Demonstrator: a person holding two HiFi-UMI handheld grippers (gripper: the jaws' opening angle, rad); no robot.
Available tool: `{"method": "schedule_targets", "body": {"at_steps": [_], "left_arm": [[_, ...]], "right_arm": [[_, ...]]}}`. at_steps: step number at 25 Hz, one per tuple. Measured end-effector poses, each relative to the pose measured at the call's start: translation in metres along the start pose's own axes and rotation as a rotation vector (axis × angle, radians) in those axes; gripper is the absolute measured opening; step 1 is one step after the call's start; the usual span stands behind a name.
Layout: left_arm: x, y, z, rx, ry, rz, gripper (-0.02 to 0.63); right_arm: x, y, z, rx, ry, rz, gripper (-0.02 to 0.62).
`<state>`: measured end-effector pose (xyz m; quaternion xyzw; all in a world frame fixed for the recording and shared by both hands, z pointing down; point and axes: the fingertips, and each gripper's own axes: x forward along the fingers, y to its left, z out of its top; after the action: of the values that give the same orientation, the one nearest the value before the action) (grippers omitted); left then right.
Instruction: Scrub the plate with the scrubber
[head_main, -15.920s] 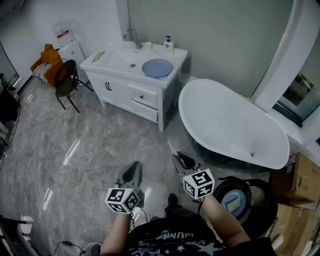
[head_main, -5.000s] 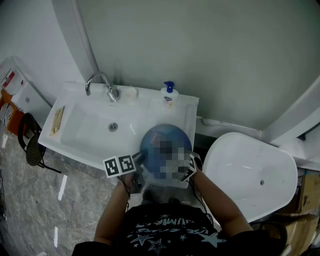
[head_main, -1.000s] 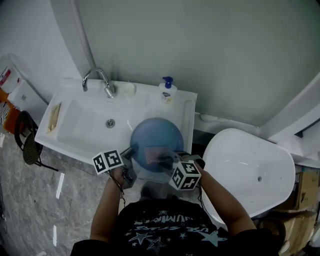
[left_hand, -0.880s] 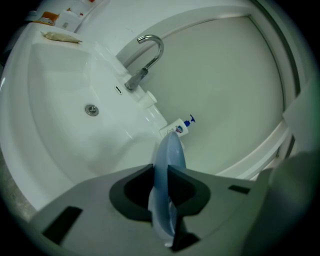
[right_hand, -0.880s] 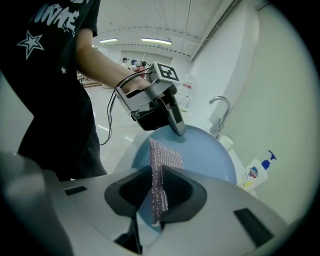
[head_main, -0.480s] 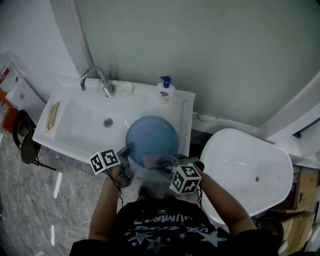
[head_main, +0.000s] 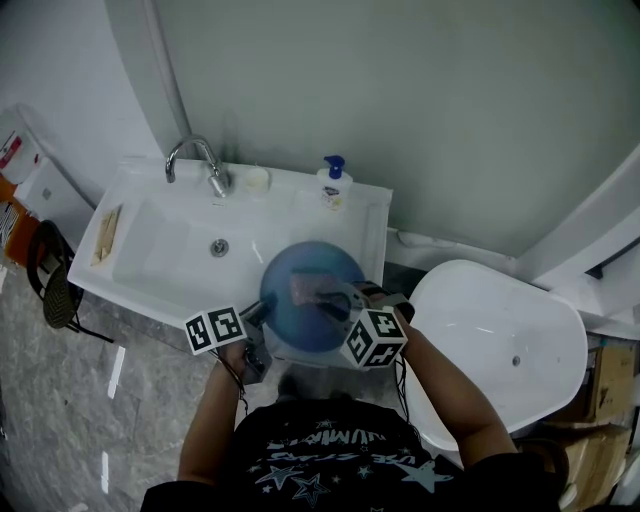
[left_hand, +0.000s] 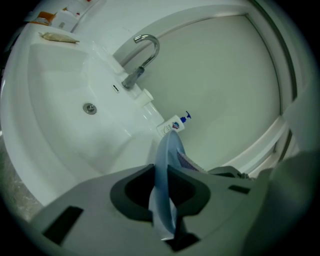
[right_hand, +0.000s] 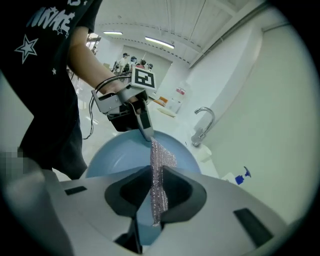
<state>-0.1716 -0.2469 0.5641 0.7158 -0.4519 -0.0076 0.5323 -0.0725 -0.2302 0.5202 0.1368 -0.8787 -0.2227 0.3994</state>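
**Head view: scrubber (head_main: 318, 290) has climbed the plate (head_main: 298, 325)**

Closest to the person, the left gripper (head_main: 258, 312) is clamped on the plate's left rim. Its own view shows the plate (left_hand: 167, 160) edge-on, pinched tight between the two jaws. The right gripper (head_main: 338, 303) comes in from the other side with its jaws closed on the scrubber. In the right gripper view the scrubber (right_hand: 162, 160) is a strip of silvery mesh standing up between the jaws, its far end against the plate's face (right_hand: 112, 157).

Half a second ago the scrubber sat low on the plate, near the rim closest to the person. Now it lies around the middle, and the right gripper's marker cube has risen with it. The plate has drifted only a little, to the right and towards the person. The left gripper's hold on the rim looks the same as it did a second ago.

That reads as one stroke of a scrub already under way, with the left gripper steadying the plate while the right does the rubbing. The frames give no sign of how much of the face has been covered. Going by the scrubber's path, the far part and the left side probably remain.

Beyond the plate, held over the front right corner of the sink (head_main: 160, 265), stand the tap (head_main: 195, 160) and the soap bottle (head_main: 333, 185) against the wall.
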Motion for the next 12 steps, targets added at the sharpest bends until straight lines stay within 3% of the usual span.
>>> {"method": "schedule_targets", "body": {"at_steps": [12], "left_arm": [[-0.001, -0.010, -0.012, 0.028, 0.055, -0.040, 0.057]], "right_arm": [[0.021, -0.010, 0.001, -0.214, 0.038, 0.056, 0.078]]}}
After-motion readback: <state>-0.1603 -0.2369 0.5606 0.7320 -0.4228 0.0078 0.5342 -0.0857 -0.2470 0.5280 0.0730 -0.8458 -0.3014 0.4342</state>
